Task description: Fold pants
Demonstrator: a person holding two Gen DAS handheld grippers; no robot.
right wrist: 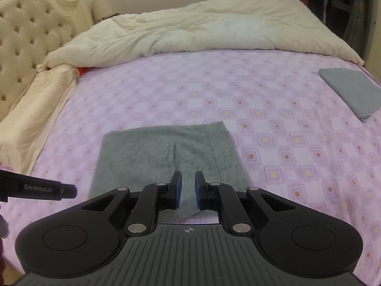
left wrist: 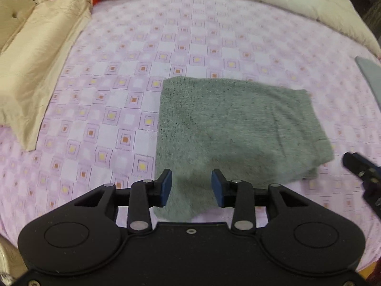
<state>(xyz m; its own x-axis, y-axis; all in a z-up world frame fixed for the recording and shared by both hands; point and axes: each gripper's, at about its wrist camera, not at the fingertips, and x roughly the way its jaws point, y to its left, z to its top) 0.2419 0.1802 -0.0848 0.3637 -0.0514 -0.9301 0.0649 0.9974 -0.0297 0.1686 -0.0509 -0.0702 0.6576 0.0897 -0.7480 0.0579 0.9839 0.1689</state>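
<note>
Pants: I see the fuzzy grey-green pants (left wrist: 233, 128) folded into a thick rectangle, lying flat on the pink checked bedsheet (left wrist: 114, 76) near the front edge of the bed.
Left gripper: my left gripper (left wrist: 191, 186) hangs above the near left corner of the fold, its blue pads (left wrist: 166, 186) well apart with nothing between them.
Right gripper: my right gripper (right wrist: 188, 189) hangs over the near edge of the pants, jaws a narrow gap apart, pinching nothing.
Bedding: a cream duvet (right wrist: 190, 31) is bunched across the far side; a beige satin pillow (left wrist: 38, 66) lies along the left.
Other cloth: a smooth blue-grey folded cloth (right wrist: 350, 93) lies on the sheet, well apart to the right.
Headboard: tufted cream headboard (right wrist: 26, 33) at far left.
</note>
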